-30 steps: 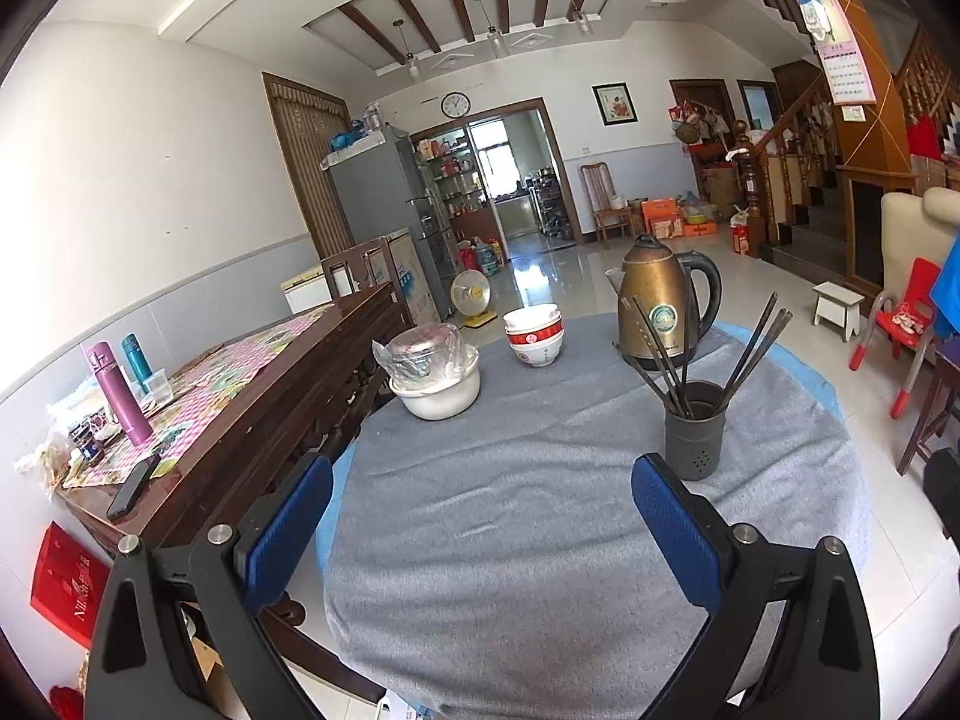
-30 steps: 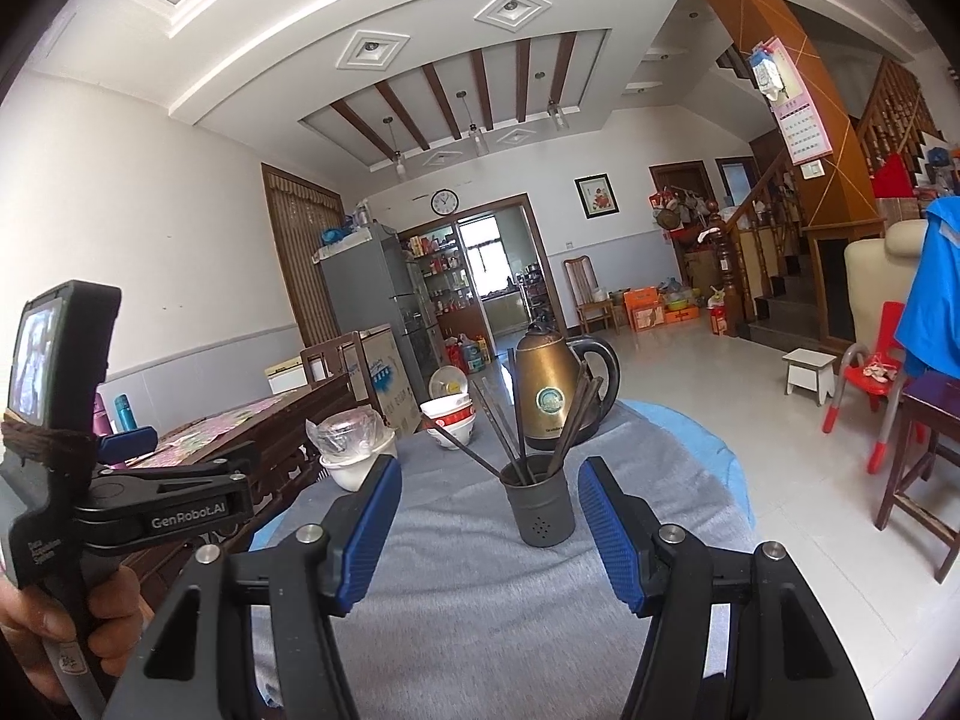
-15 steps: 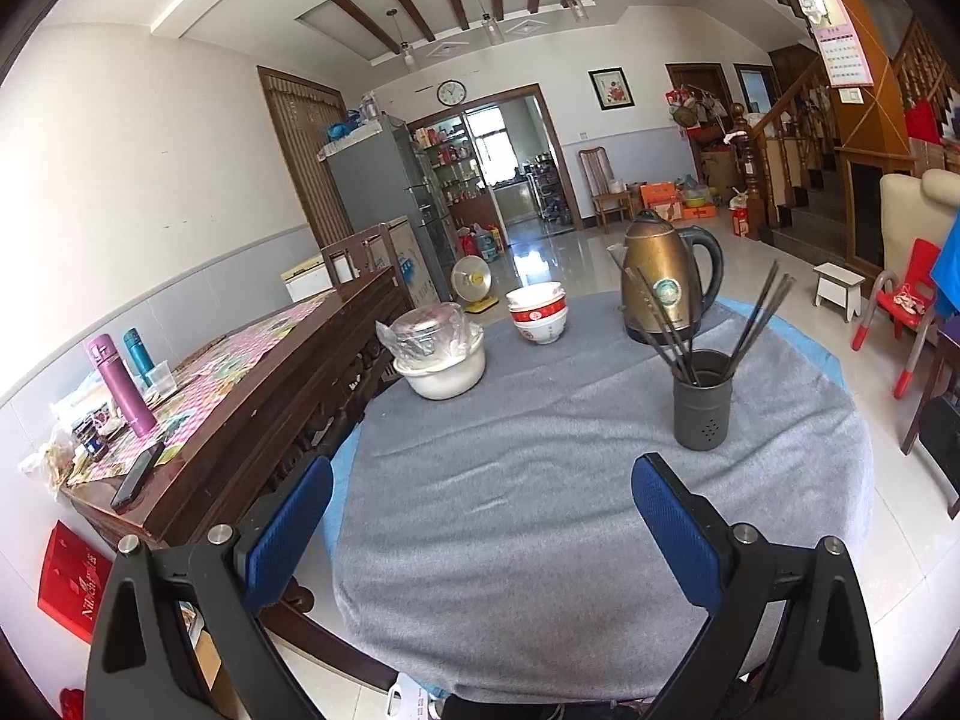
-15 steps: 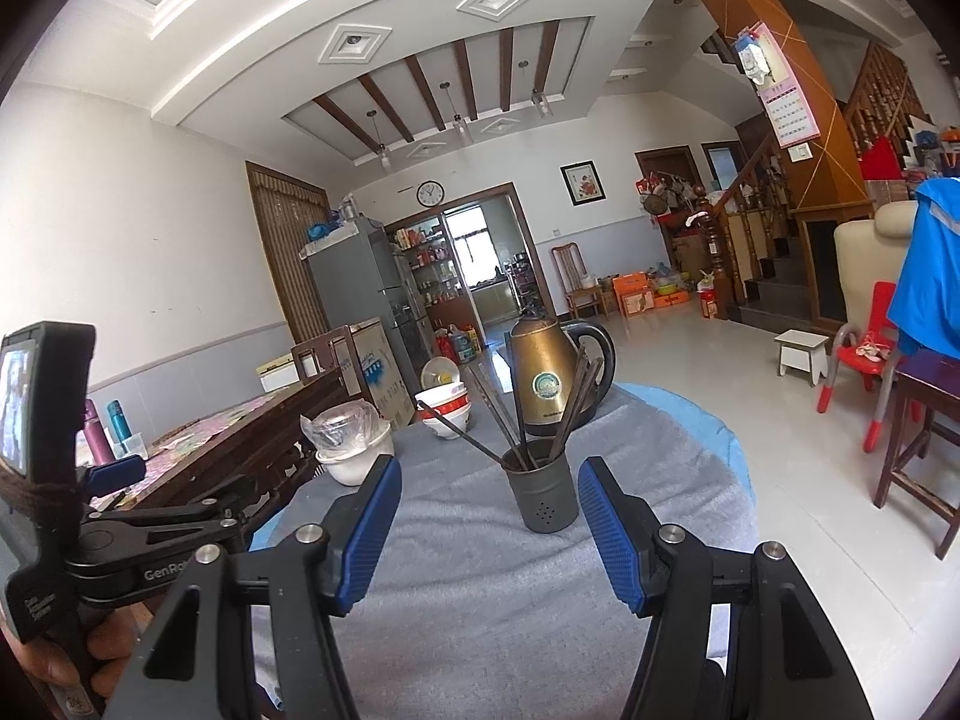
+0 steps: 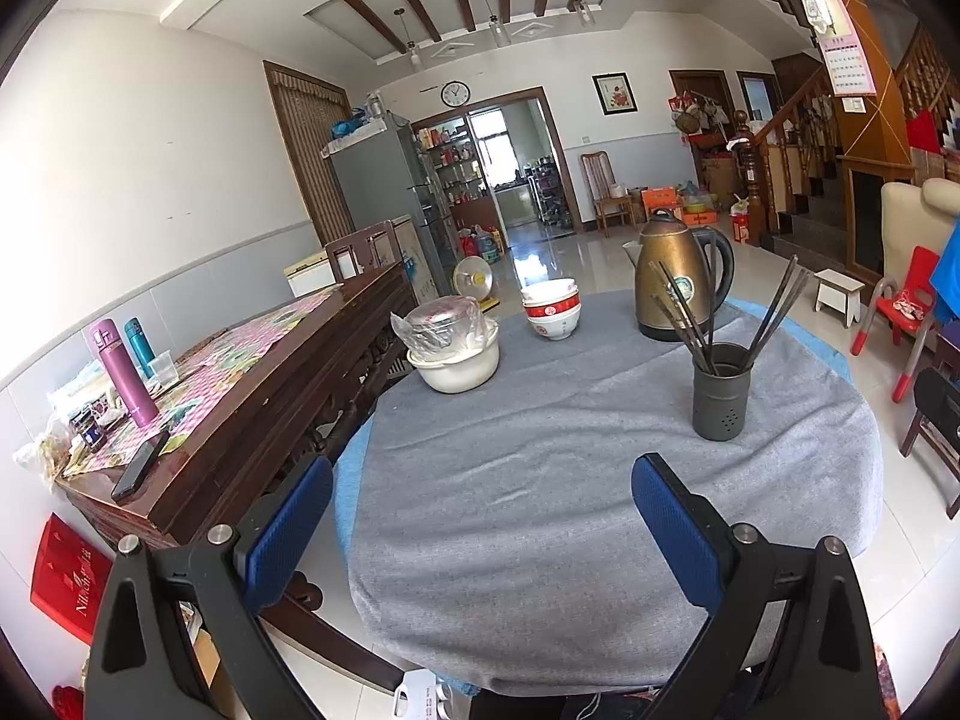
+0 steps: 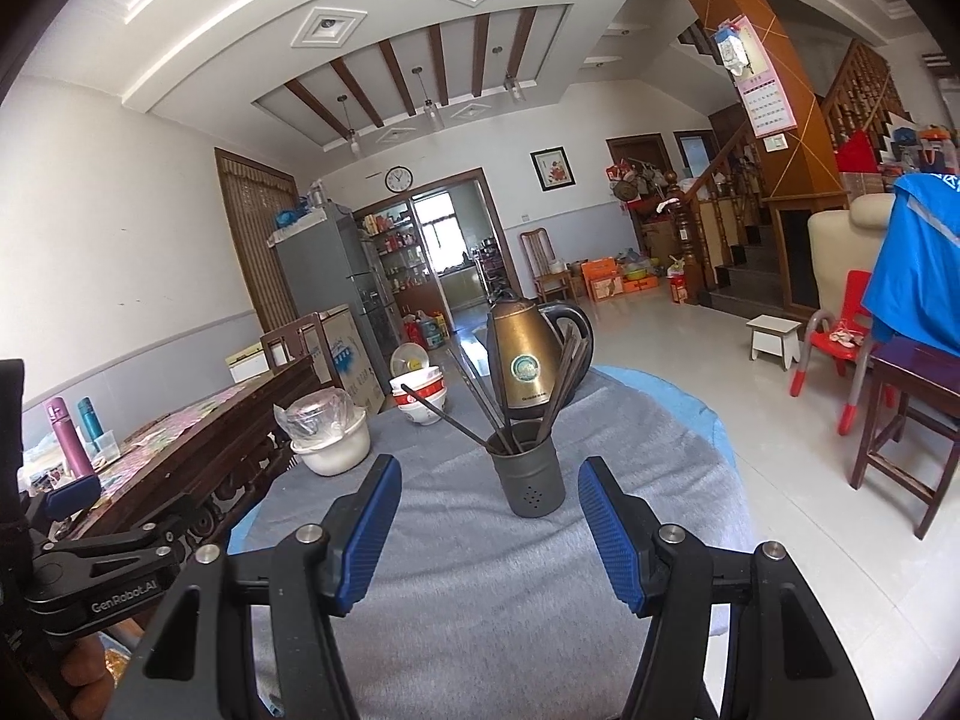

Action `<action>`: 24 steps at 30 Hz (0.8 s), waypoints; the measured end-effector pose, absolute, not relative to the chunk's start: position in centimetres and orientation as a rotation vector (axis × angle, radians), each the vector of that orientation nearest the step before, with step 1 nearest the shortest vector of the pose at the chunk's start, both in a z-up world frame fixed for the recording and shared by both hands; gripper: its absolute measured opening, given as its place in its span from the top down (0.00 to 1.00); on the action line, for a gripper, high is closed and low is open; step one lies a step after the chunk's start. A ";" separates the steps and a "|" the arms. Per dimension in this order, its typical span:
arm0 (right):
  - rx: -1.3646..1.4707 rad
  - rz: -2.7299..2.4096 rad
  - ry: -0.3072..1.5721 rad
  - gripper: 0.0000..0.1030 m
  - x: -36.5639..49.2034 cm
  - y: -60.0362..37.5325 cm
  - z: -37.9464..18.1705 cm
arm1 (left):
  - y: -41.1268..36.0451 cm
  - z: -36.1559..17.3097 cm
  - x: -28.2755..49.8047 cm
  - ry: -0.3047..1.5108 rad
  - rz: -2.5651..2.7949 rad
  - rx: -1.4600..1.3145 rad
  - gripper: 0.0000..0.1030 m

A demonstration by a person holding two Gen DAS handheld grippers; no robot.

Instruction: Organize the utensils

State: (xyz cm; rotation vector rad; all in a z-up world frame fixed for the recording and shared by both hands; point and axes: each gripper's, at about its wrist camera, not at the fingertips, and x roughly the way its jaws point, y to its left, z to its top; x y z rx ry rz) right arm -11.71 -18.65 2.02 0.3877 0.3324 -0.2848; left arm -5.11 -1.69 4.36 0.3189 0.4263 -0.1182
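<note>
Both tools are drawing back; the right tool [image 6: 486, 531], spread wide and empty, is facing the dark cylindrical holder [image 6: 529, 471] of chopsticks [image 6: 474, 414], seemingly already organized; the left tool [image 5: 480, 531] is equally wide.

White walls, grey dado. Beamed ceiling [image 6: 414, 78]. Wall clock [image 5: 455, 93] above the far kitchen doorway. Grey fridge [image 5: 384, 180] far left. Dark wooden sideboard [image 5: 252, 396] left. Wooden staircase [image 6: 780, 204] right. Glossy pale floor tiles; daylight.

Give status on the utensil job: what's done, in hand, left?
Done: chopsticks stand in the holder on the table, splayed. In hand: nothing; left gripper and right gripper are open and empty. Left: any tidying; nothing is gripped yet.
</note>
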 end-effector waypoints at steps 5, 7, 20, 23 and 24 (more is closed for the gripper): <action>0.374 -0.288 0.353 0.37 -11.4 -17.4 2.1 | -0.6 4.3 -5.0 0.422 -0.119 0.302 0.03; 0.363 -0.291 0.354 0.37 -11.3 -16.8 2.3 | -0.1 4.2 -4.8 0.424 -0.121 0.293 0.03; 0.323 -0.295 0.370 0.37 -11.0 -14.8 2.6 | 2.0 3.7 -4.0 0.435 -0.121 0.238 0.03; 0.322 -0.292 0.370 0.37 -10.9 -14.6 2.6 | 2.1 3.5 -4.1 0.439 -0.122 0.243 0.03; 0.321 -0.291 0.371 0.37 -10.8 -14.5 2.7 | 2.2 3.4 -4.2 0.436 -0.117 0.246 0.03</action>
